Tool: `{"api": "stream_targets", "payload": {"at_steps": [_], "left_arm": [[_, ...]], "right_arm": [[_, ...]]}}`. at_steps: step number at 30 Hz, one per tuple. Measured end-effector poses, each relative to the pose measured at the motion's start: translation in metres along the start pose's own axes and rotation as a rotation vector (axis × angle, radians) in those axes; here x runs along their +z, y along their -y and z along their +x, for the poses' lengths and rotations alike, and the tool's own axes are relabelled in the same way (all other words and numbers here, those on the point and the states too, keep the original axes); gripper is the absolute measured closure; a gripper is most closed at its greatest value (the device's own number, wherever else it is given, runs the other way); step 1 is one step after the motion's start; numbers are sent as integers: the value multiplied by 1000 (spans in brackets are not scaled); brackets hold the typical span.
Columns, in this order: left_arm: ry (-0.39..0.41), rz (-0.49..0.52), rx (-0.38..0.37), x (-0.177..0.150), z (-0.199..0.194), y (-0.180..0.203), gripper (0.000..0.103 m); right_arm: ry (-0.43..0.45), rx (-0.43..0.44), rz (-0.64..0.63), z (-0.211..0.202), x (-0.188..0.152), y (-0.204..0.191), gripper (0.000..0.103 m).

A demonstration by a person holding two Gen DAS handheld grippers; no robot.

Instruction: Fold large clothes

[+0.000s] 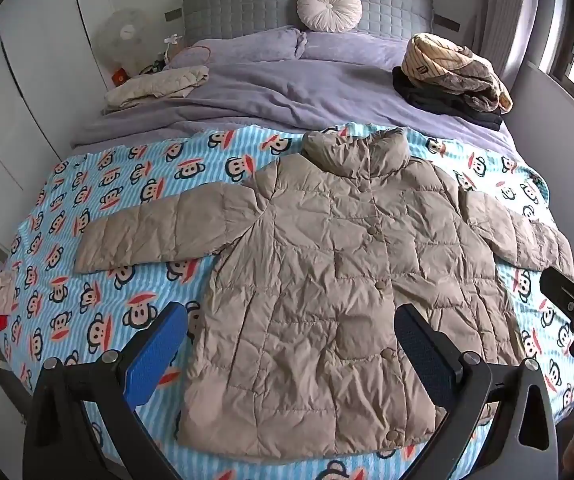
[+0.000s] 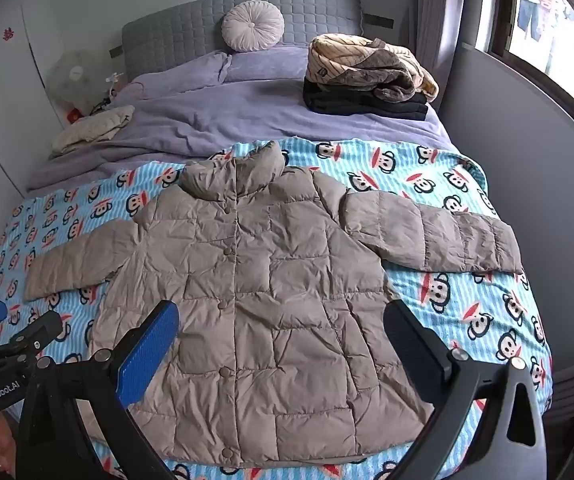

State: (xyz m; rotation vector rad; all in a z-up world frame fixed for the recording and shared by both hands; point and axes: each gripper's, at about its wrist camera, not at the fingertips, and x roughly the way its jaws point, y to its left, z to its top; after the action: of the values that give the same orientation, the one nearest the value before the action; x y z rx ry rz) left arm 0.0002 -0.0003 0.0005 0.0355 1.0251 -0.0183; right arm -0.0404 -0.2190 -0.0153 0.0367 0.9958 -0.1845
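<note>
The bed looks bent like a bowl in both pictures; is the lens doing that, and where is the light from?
Yes: both wrist views are fisheye, curving the bed and darkening corners. In the right wrist view, daylight enters through the window, which is overexposed; the jacket stays sharp with soft shadows.

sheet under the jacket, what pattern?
Light blue stripes with cartoon monkey faces, red-orange mouths, on the sheet under the beige puffer jacket. Clearest in the right wrist view.
</note>
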Motion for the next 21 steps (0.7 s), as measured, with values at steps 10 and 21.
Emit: {"api": "stream_targets", "payload": {"at_steps": [10, 21], "left_arm": [[-3, -3, 6, -2, -6, 2, 0], [1, 0, -1, -2, -2, 0, 0]], "right_arm": [[0, 1, -1, 0, 0, -1, 1], [0, 0, -1, 0, -1, -1, 1]]}}
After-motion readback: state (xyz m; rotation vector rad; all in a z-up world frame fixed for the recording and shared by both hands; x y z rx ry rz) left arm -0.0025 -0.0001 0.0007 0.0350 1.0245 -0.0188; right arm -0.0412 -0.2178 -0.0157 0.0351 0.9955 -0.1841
